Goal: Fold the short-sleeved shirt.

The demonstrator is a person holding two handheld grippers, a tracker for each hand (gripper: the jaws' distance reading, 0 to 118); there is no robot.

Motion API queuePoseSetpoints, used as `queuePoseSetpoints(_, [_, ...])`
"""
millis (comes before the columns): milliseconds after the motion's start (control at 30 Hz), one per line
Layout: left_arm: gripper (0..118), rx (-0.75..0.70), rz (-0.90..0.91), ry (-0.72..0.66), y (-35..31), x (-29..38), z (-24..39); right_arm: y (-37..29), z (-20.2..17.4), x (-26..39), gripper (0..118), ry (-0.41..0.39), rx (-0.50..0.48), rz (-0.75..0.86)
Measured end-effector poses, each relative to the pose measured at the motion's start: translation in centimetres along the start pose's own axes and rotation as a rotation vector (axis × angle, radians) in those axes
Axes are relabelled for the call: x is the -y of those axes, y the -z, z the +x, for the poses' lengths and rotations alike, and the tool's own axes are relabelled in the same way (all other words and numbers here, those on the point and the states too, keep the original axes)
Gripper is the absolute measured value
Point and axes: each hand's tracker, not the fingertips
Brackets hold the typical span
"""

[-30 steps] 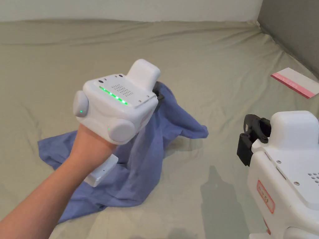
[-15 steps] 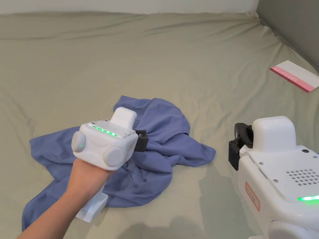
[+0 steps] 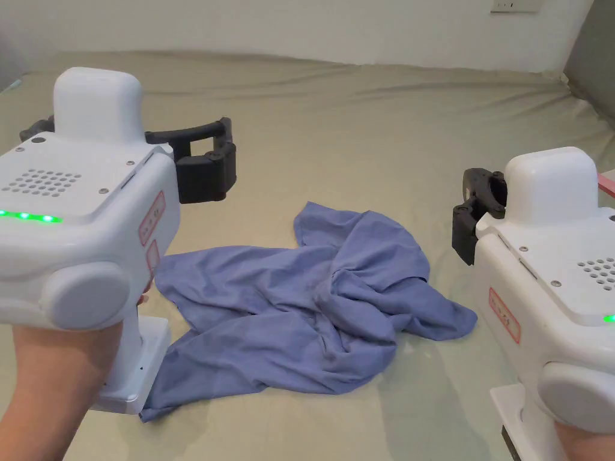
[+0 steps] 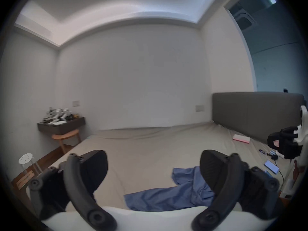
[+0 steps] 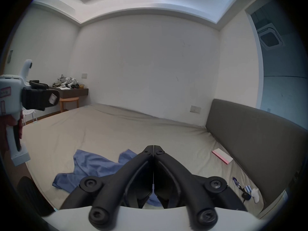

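The blue short-sleeved shirt (image 3: pixel 300 300) lies crumpled and loose on the beige bed sheet (image 3: pixel 360 132), touched by neither gripper. My left gripper (image 4: pixel 153 156) is held up above the shirt's left end; its jaws stand wide apart with nothing between them. In the left gripper view the shirt (image 4: pixel 175 196) shows low between the jaws. My right gripper (image 5: pixel 153 146) hovers to the right of the shirt (image 5: pixel 93 166), its jaws pressed together and empty. In the head view its black jaws show at the right gripper (image 3: pixel 477 204), clear of the cloth.
A pink-and-white flat box (image 5: pixel 222 158) lies by the grey headboard (image 5: pixel 250 134) at the right. A phone (image 4: pixel 271 167) and cables lie at the bed's right side. A wall desk (image 4: pixel 61 126), a wooden chair and a white stool stand beyond the left edge.
The left gripper brought the lifted shirt down onto the bed, let go of it and drew back up to the left with its jaws open. The right gripper stayed shut.
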Motion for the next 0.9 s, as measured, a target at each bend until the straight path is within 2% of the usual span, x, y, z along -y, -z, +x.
queuePoseSetpoints(100, [13, -0.087, 0.026, 0.025, -2.4, 0.3, -0.7, -0.4, -1.9, -0.7, 1, -0.01, -0.024, 0.024])
queuePoseSetpoints(133, [0, -0.115, 0.031, 0.047, -3.0, 0.6, -0.7, -0.6, -2.5, -0.8, 1, -0.015, -0.036, 0.032])
queuePoseSetpoints(333, [0, -0.087, 0.0, 0.027, -4.8, 2.8, -0.4, -1.1, -5.7, -0.5, 1, -0.066, -0.065, 0.044])
queuePoseSetpoints(500, [0, -0.143, 0.029, 0.156, -5.2, 3.5, 1.2, -1.3, -6.7, -0.5, 1, -0.052, -0.08, 0.059])
queuePoseSetpoints(667, [0, -0.142, 0.027, 0.174, -4.6, 3.6, 1.2, -1.0, -6.9, -0.4, 1, -0.082, -0.082, 0.064])
queuePoseSetpoints(767, [0, -0.128, -0.016, 0.141, -3.7, 4.0, 0.6, -0.6, -6.7, -0.1, 1, -0.076, -0.086, 0.053])
queuePoseSetpoints(900, [0, -0.067, -0.218, 0.024, -1.2, 6.5, -1.0, 0.3, -6.1, 0.8, 1, -0.072, -0.087, 0.027])
